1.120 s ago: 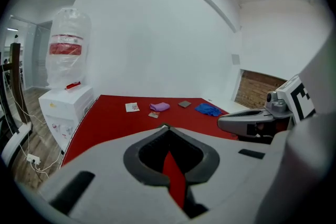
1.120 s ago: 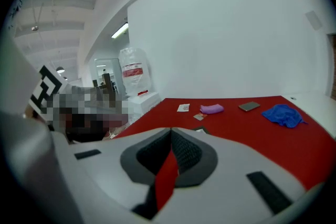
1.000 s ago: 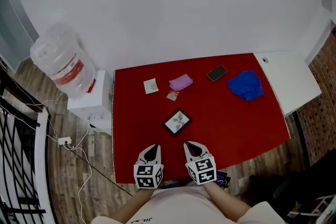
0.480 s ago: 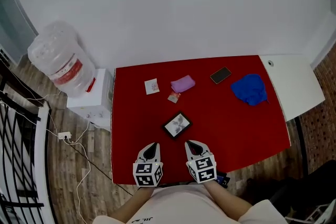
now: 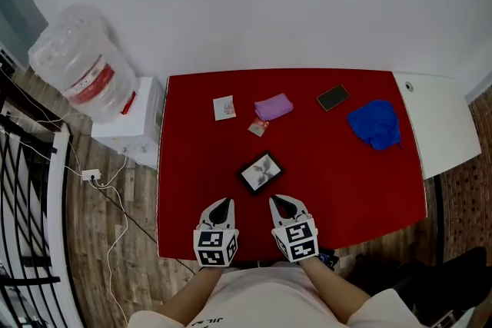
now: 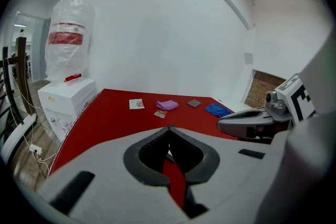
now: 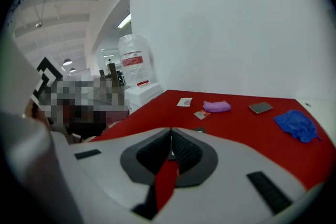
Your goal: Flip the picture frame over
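A small black picture frame [image 5: 260, 171] with a plant print lies face up on the red table [image 5: 361, 180], a little ahead of both grippers. My left gripper [image 5: 224, 203] hovers over the table's near edge, its jaws shut and empty. To its right my right gripper [image 5: 278, 200] is also shut with nothing in it. In the left gripper view the jaw tips [image 6: 168, 128] meet and hide most of the frame. The right gripper view shows closed tips [image 7: 171, 130] with a corner of the frame [image 7: 199, 129] beside them.
On the far half of the table lie a small card [image 5: 224, 107], a purple cloth [image 5: 274, 106], a small packet [image 5: 258, 127], a dark phone [image 5: 333, 97] and a blue cloth [image 5: 375, 124]. A water dispenser with a bottle [image 5: 73, 71] stands left. A white cabinet [image 5: 442, 127] adjoins on the right.
Both grippers have moved forward and slightly down toward the frame, staying shut. The head view has shifted, so the table sits higher and more squarely in the picture.
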A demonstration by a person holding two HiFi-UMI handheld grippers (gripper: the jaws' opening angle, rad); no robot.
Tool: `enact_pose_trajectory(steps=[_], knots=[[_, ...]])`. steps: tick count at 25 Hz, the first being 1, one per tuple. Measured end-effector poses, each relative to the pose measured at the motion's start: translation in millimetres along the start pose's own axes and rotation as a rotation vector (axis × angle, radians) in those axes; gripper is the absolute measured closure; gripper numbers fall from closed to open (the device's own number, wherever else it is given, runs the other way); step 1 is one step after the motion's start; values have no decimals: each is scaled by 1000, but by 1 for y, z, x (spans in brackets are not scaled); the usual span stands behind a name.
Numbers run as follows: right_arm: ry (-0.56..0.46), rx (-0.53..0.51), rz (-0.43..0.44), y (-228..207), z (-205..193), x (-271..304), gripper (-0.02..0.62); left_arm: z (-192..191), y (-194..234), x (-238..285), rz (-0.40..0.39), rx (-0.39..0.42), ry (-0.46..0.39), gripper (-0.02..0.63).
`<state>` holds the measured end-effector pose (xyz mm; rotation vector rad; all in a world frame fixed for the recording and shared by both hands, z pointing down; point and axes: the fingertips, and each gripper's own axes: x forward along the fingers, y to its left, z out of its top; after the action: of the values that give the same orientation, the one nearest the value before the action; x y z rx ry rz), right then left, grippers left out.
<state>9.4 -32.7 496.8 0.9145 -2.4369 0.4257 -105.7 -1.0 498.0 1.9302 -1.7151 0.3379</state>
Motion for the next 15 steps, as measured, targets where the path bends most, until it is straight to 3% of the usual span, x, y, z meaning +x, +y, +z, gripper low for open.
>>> enact_pose_trajectory(steps=[7,15], knots=[[22,-27,17,1,-13,36,589,-14,13,21,12,6,23,600],[79,-11,53,12,-34,87,580,-37,36,45,27,-59,42,600]])
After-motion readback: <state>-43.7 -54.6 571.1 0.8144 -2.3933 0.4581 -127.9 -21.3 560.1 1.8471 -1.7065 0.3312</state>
